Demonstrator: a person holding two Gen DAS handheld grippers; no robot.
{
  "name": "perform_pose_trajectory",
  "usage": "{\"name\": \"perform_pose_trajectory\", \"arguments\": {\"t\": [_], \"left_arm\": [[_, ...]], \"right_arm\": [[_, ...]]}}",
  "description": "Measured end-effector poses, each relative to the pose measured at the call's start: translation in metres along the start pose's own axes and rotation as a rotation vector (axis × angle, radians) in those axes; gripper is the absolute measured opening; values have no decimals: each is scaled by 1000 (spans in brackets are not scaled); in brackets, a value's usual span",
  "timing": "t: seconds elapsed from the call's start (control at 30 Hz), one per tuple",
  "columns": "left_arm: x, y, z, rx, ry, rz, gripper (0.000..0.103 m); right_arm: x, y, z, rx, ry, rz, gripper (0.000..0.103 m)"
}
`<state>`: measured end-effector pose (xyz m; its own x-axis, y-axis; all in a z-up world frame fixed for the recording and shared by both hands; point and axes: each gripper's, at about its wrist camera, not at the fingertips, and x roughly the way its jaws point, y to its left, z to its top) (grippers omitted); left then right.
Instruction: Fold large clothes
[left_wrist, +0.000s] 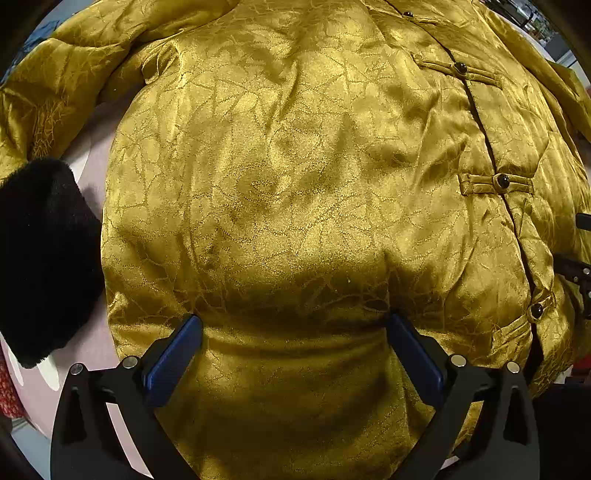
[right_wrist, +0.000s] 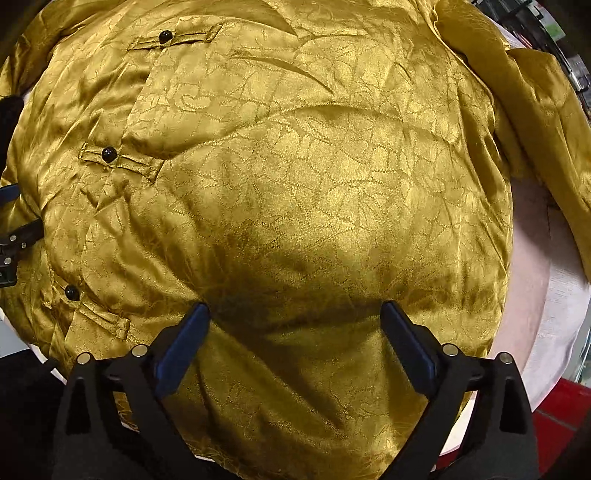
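Gold brocade jacket (left_wrist: 280, 177) lies spread front-up on a pale table (right_wrist: 532, 266), its long axis running away from both cameras, hem at the near edge and the buttoned placket (left_wrist: 502, 181) leading toward the far edge. One sleeve with a black fur cuff (left_wrist: 44, 258) lies out toward the table's left side. Left gripper (left_wrist: 294, 325) and right gripper (right_wrist: 295, 314) both point down over the lower front panel, jaws spread wide, nothing clamped between them.
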<state>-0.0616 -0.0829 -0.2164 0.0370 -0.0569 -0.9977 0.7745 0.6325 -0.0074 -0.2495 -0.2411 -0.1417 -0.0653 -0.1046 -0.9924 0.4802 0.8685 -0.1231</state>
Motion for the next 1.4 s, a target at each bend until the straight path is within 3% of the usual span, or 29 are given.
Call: {"name": "perform_pose_trajectory", "arguments": {"t": [0.2, 0.37, 0.57, 0.77, 0.87, 1.1, 1.17, 1.23, 1.27, 1.3, 1.4], "left_arm": [[-1, 4, -2, -1, -1, 3, 98], [1, 2, -1, -1, -2, 2, 98], [0, 3, -1, 0, -1, 3, 98], [-1, 3, -2, 1, 5, 3, 98], [1, 3, 0, 2, 11, 3, 98], [3, 1, 2, -3, 32, 10, 98], [4, 2, 3, -6, 36, 10, 98], [3, 1, 3, -9, 35, 14, 98], [3, 1, 3, -10, 34, 15, 98], [4, 0, 3, -13, 33, 17, 98], [5, -2, 3, -14, 32, 21, 98]], "right_arm": [[-24, -8, -1, -6, -132, -16, 93], [-69, -61, -6, 124, -313, 1, 93], [-96, -187, -21, 478, -467, -65, 93], [-91, -304, -42, 934, -524, -125, 93], [-76, -354, -43, 1126, -527, -78, 93], [-38, -408, -32, 1186, -477, 87, 63], [-35, -422, -36, 1235, -496, 168, 61], [-31, -427, -35, 1256, -505, 230, 44], [-31, -430, -39, 1259, -507, 258, 29], [-35, -430, -38, 1265, -519, 288, 22], [-64, -435, -48, 1279, -631, 376, 18]]}}
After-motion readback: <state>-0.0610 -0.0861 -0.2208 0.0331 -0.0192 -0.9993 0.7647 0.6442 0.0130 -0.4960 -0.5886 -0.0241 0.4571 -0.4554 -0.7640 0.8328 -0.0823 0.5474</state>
